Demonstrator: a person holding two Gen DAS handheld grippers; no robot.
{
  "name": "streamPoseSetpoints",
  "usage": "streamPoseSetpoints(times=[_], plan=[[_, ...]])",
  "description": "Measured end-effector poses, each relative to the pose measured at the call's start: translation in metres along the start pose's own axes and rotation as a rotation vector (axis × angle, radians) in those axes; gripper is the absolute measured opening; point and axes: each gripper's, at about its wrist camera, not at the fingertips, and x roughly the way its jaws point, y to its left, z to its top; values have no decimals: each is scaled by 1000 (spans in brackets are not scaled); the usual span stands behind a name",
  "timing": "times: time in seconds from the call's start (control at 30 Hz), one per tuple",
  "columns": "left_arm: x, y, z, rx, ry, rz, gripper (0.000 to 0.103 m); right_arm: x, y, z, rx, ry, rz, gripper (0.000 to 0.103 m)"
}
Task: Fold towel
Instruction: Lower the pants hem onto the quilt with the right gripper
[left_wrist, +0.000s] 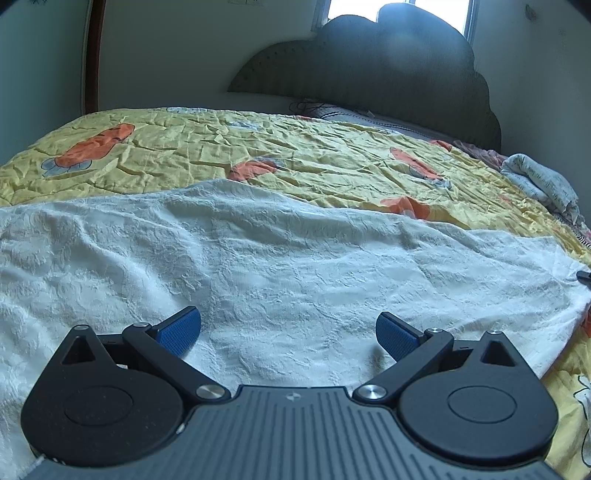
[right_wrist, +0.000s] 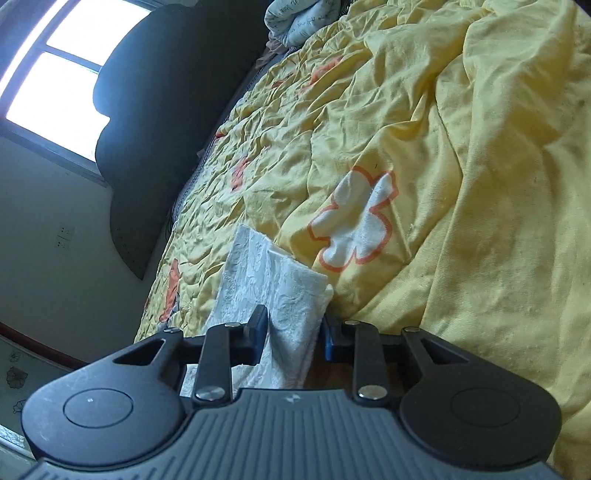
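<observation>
White towel (left_wrist: 280, 258) lies spread on the bed, over a yellow quilt (left_wrist: 207, 151) w/ orange carrot-like prints and white flower shapes. In the left wrist view the towel fills the near half of the picture, wrinkled, its far edge running across the quilt; right end tapers toward the bed's edge.

Left gripper (left_wrist: 288, 334) sits low over the towel, jaws wide apart, blue pads (left_wrist: 179, 332) angled outward, nothing between them. Can't tell if the pads touch the cloth.

Right gripper (right_wrist: 291, 332) is rolled sideways, so the bed looks tilted. Its jaws are closed in on a bunched end of the towel (right_wrist: 273, 288), cloth filling the gap between the two fingers; a doubled layer of the towel runs forward from there onto the quilt.

Dark scalloped headboard (left_wrist: 373, 62) at the far end, bright window (right_wrist: 70, 70) behind it. A crumpled pale cloth (left_wrist: 539, 181) w/ small printed lettering sits near the headboard on the right side of the bed; lettering too small to read. Small logo mark on each gripper body, no legible text. Wall socket plate (right_wrist: 64, 236) on the wall, no readable label.
</observation>
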Motion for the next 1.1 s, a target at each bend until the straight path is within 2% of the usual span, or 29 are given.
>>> streamPoseSetpoints(times=[0.2, 0.3, 0.33, 0.37, 0.43, 0.57, 0.67, 0.77, 0.9, 0.97, 1.1], plan=[[2, -5, 2, 35, 21, 26, 102, 2, 15, -4, -115, -16, -51, 26], [2, -10, 8, 14, 47, 44, 99, 6, 42, -14, -339, -31, -169, 22], [2, -12, 12, -14, 61, 29, 98, 7, 50, -20, -414, -40, -206, 20], [0, -15, 18, -43, 71, 0, 97, 9, 55, -26, -483, -48, -232, 20], [-5, -29, 30, -62, 59, -68, 95, 10, 58, -31, -535, -56, -247, 19], [-15, -83, 62, 54, -15, -185, 96, 13, 57, -29, -558, -46, -239, 19], [-10, -132, 87, 135, -26, -300, 97, 15, 61, -32, -616, -49, -255, 19], [-1, -180, 100, 179, -47, -369, 97, 16, 64, -36, -649, -56, -262, 19], [17, -227, 104, 155, -10, -465, 97, 15, 63, -36, -658, -56, -255, 19], [27, -243, 101, 132, 23, -489, 96, 15, 63, -36, -669, -56, -255, 19], [41, -251, 93, 63, 83, -530, 96, 16, 64, -38, -696, -58, -259, 19]])
